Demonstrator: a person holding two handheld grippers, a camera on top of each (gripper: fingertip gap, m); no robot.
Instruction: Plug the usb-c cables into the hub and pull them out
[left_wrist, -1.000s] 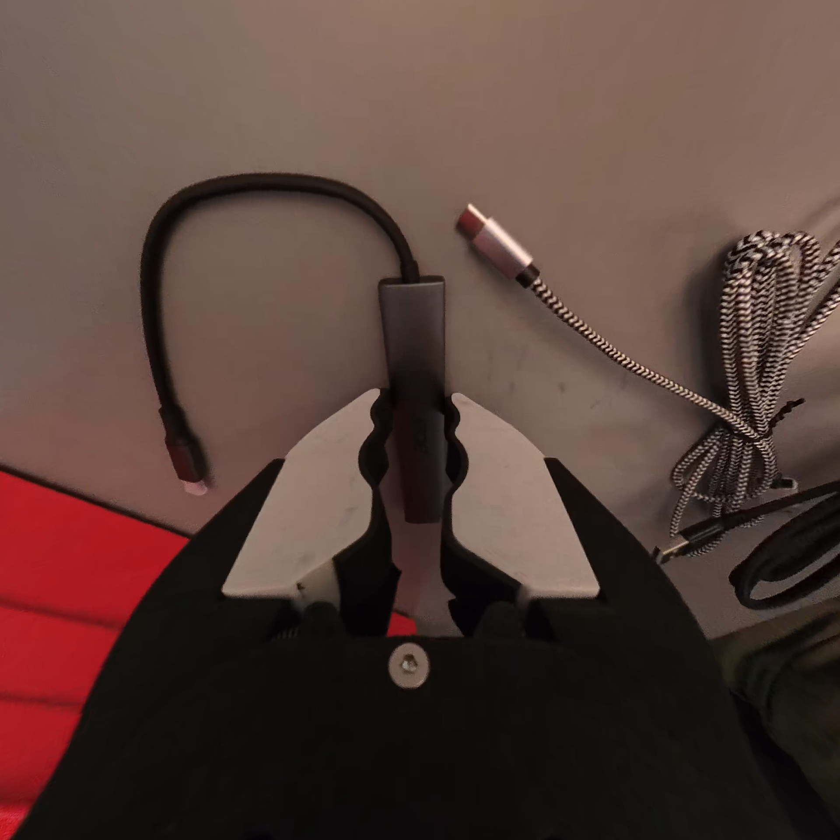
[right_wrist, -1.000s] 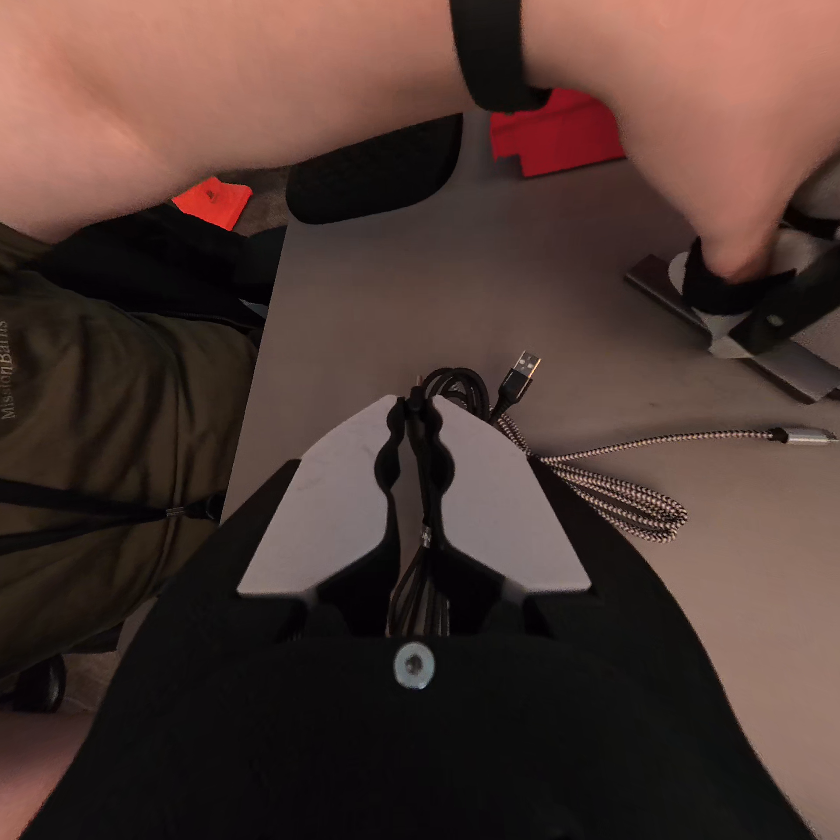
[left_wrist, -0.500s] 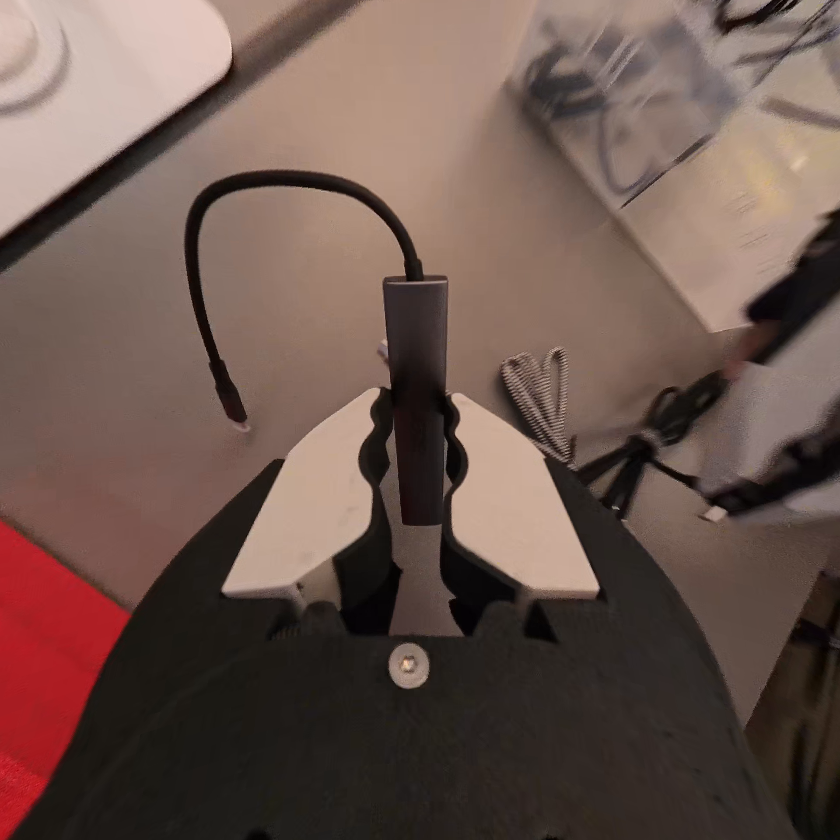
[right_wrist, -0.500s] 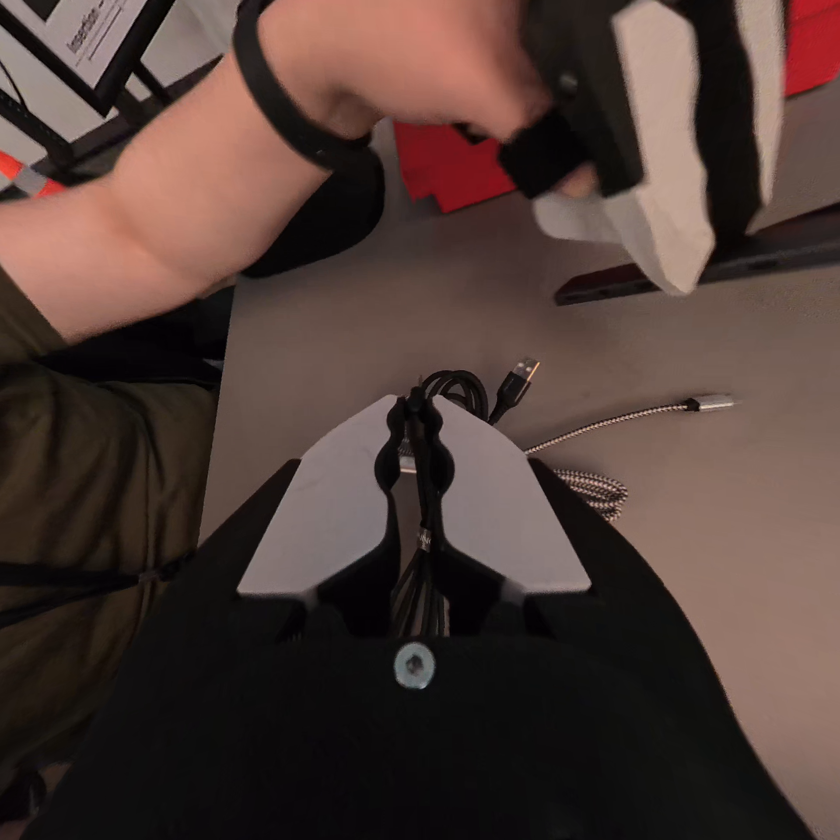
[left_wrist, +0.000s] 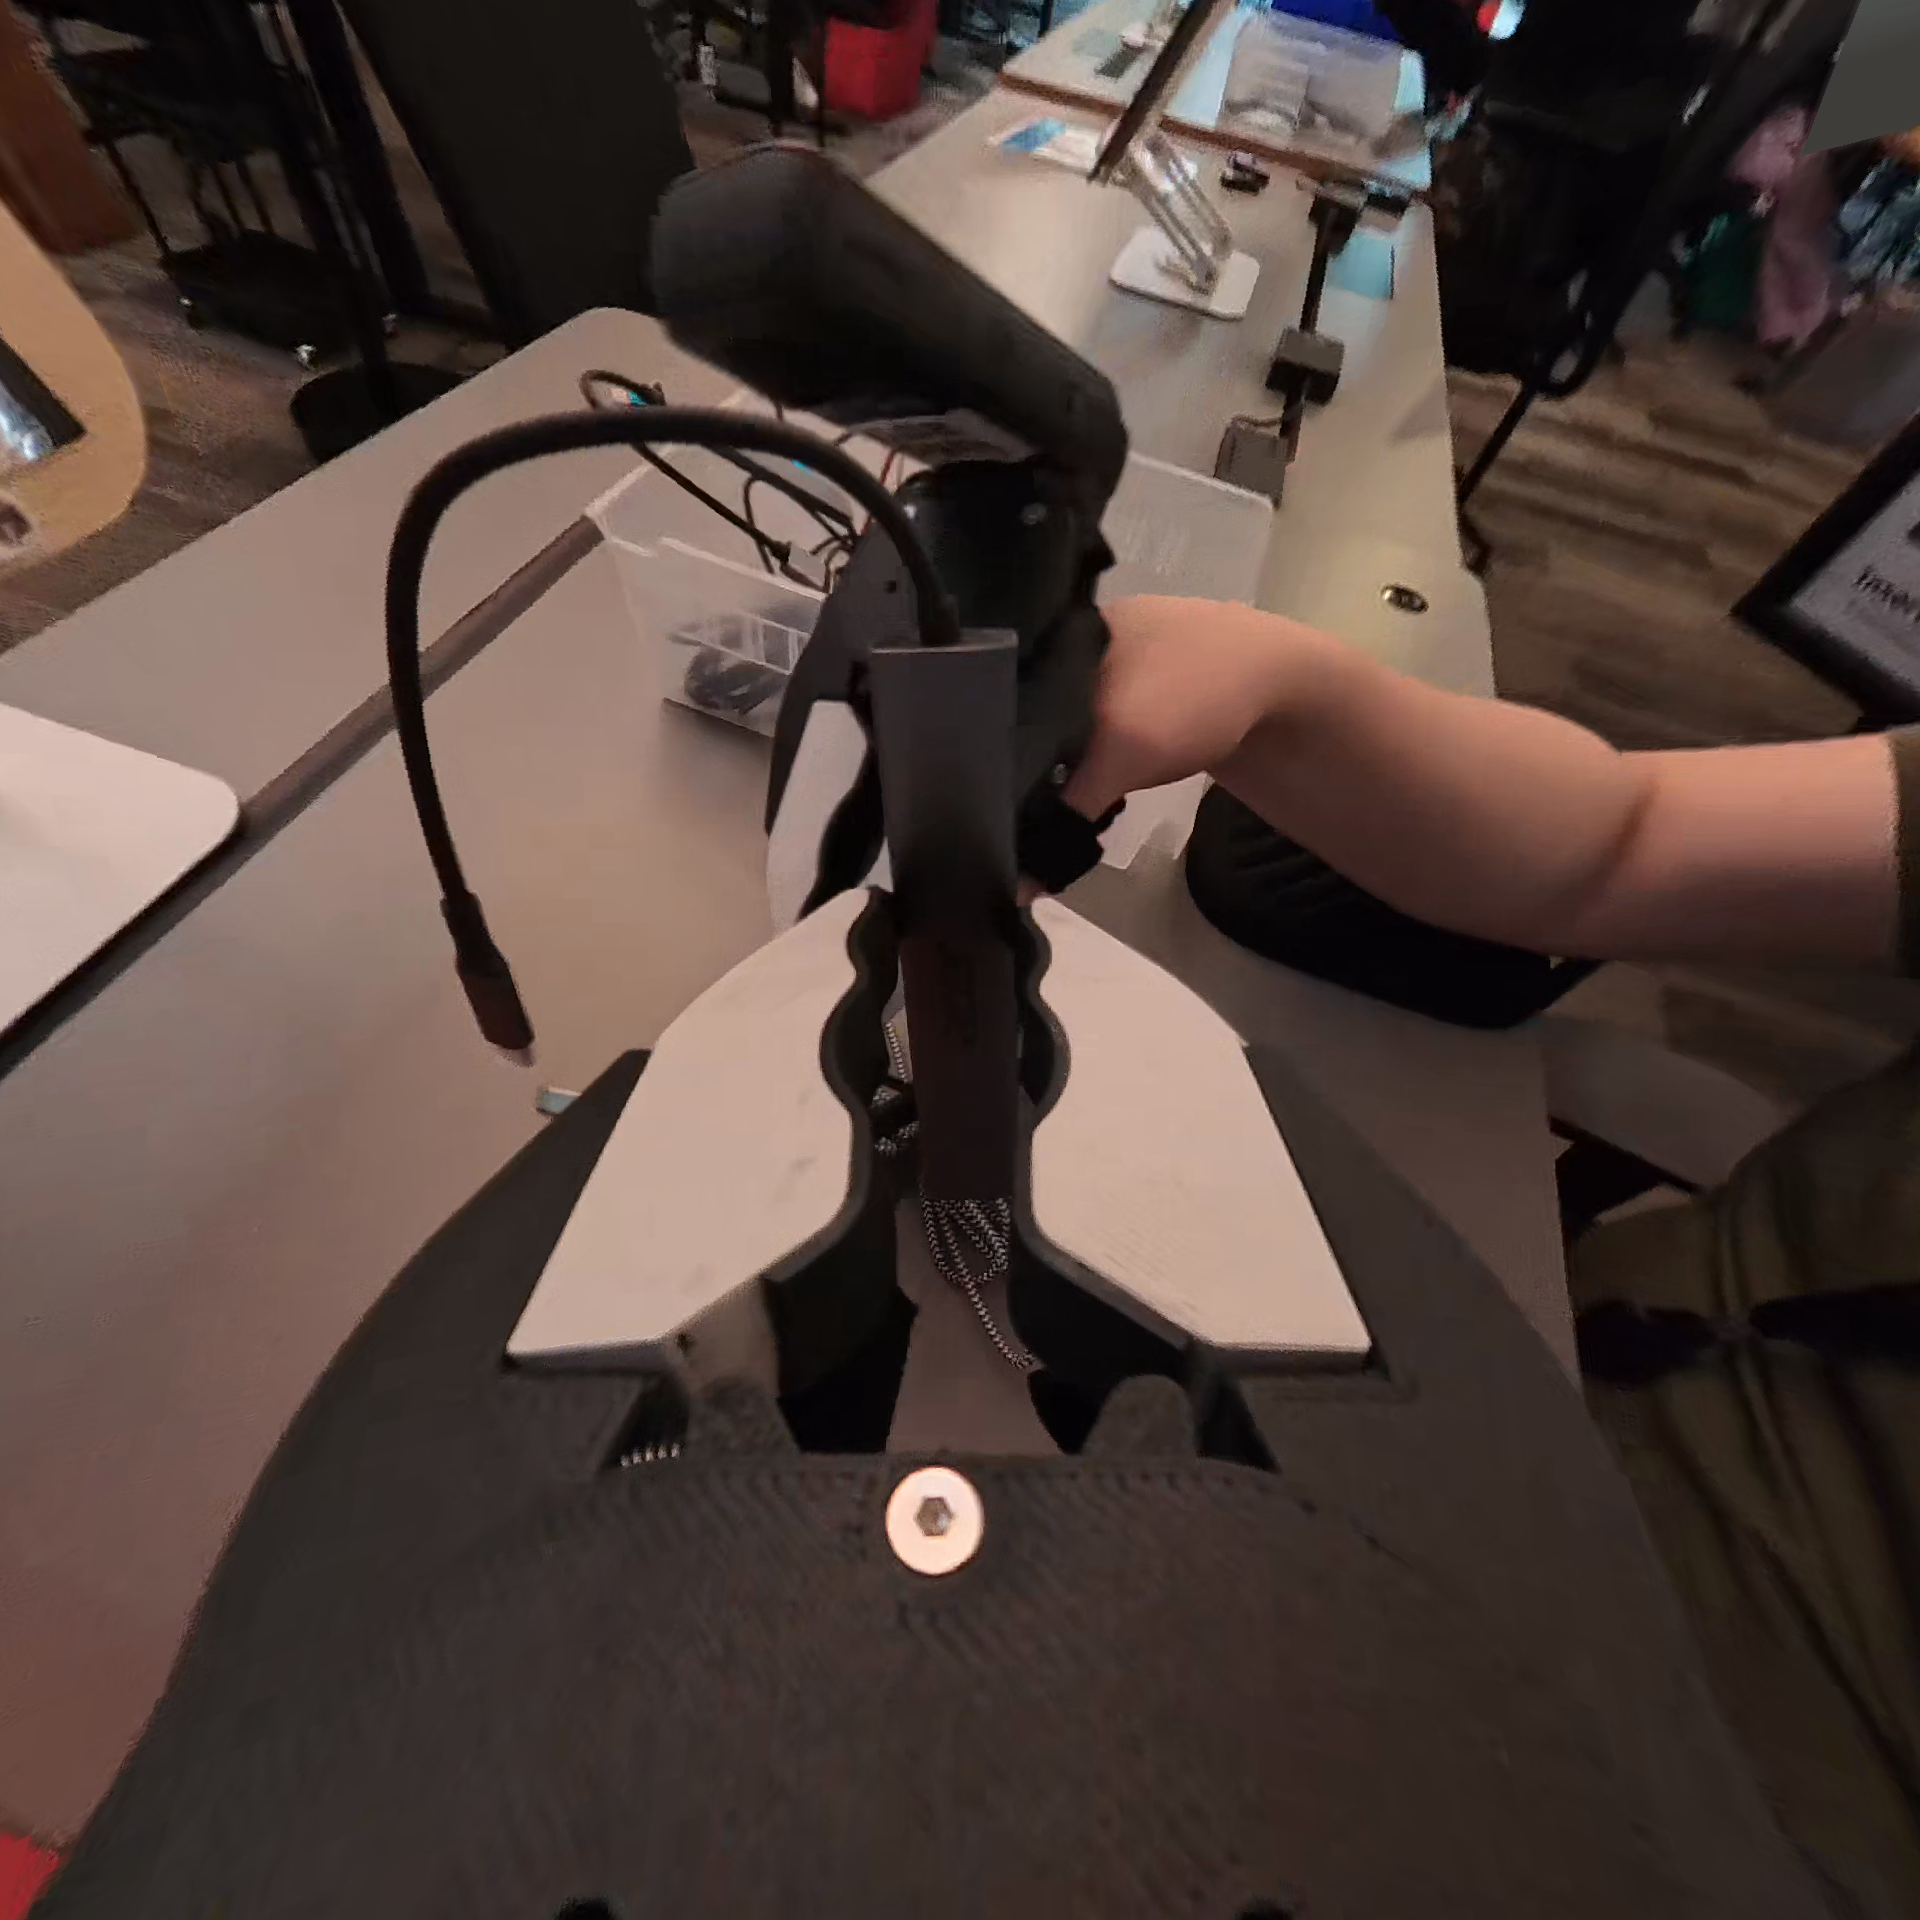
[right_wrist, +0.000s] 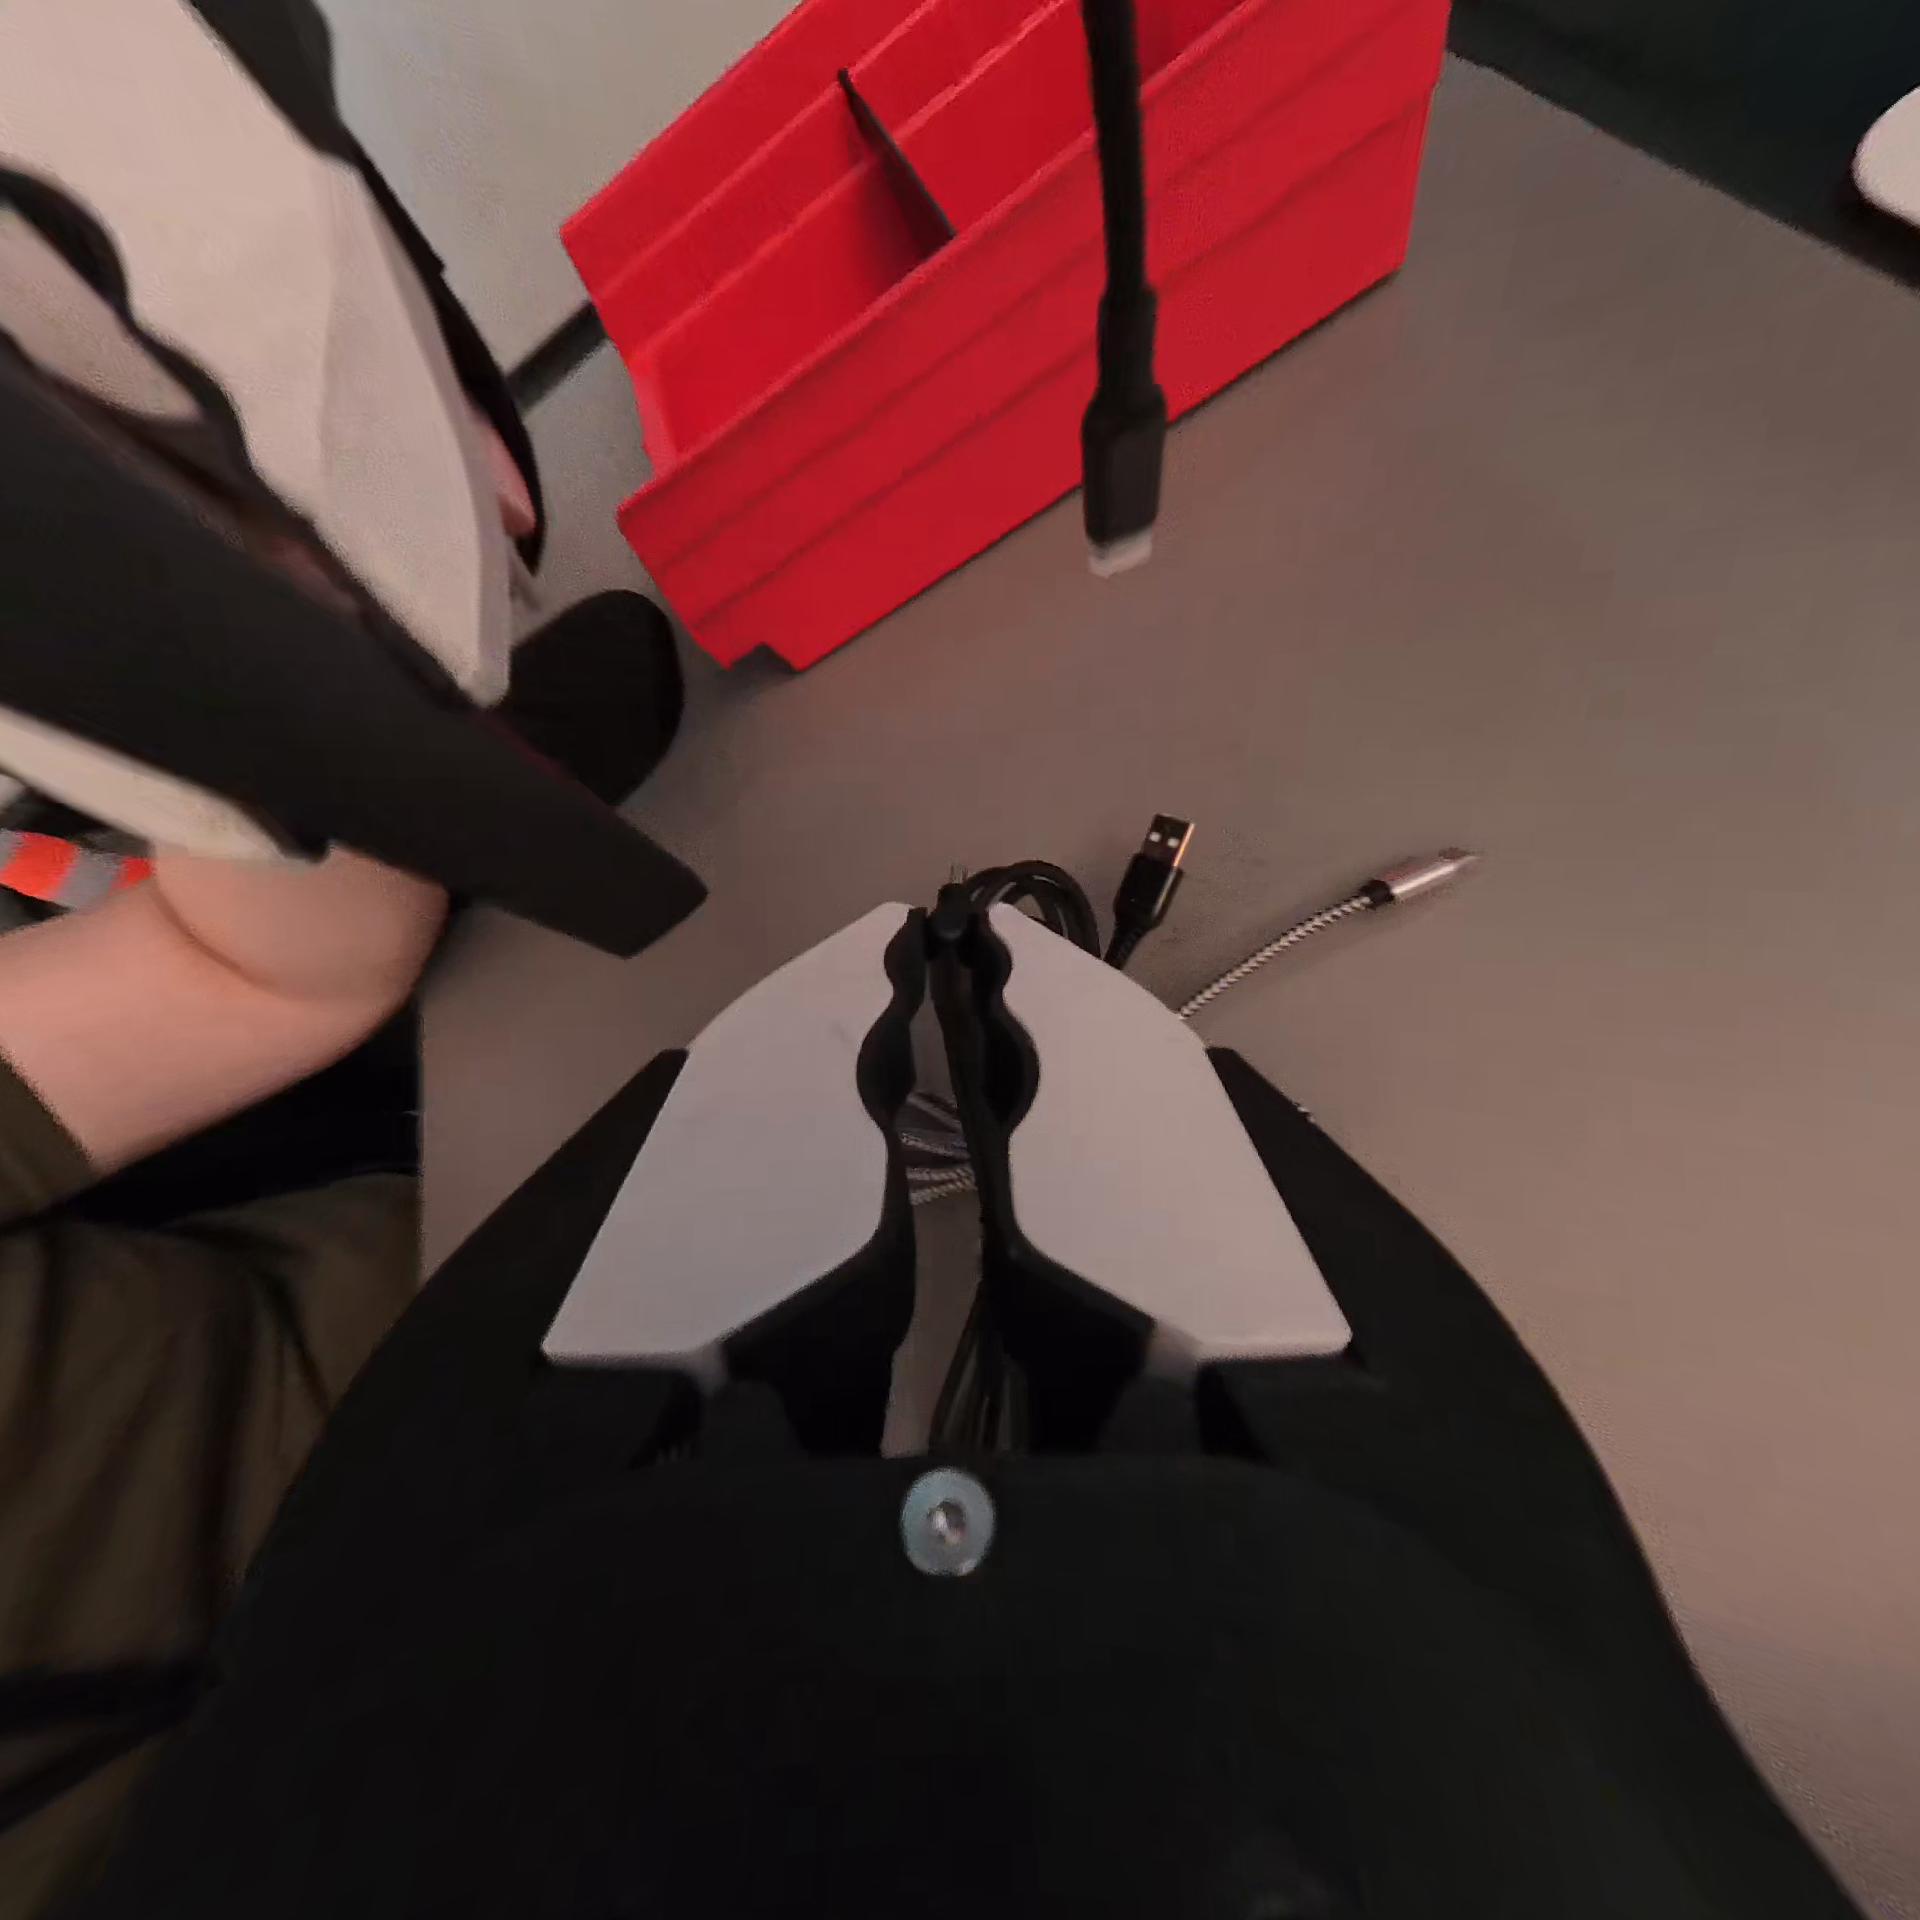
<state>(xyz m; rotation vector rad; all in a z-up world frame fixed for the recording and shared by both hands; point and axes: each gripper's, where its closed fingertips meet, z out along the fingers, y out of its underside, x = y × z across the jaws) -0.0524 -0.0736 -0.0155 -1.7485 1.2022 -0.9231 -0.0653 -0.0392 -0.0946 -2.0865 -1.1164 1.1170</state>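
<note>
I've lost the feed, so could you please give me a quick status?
Left gripper shut on hub, lifted. Right gripper shut on black cable. Nothing plugged in visibly.

Place: looks like an exhibition or demo hall, not a home.
Tables: long grey tables (left_wrist: 1351, 436) in a row, carpet between.
On them: clear plastic bin (left_wrist: 717, 582) of cables, framed sign (left_wrist: 1860, 592), red parts bin (right_wrist: 997, 312).
Background: people standing, blurred.

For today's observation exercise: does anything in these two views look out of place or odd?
Nothing is damaged or spilled. The hub is off the table, upright in the left gripper, its short lead dangling unplugged. The right gripper pinches a black cable; the braided cable lies loose.
</note>
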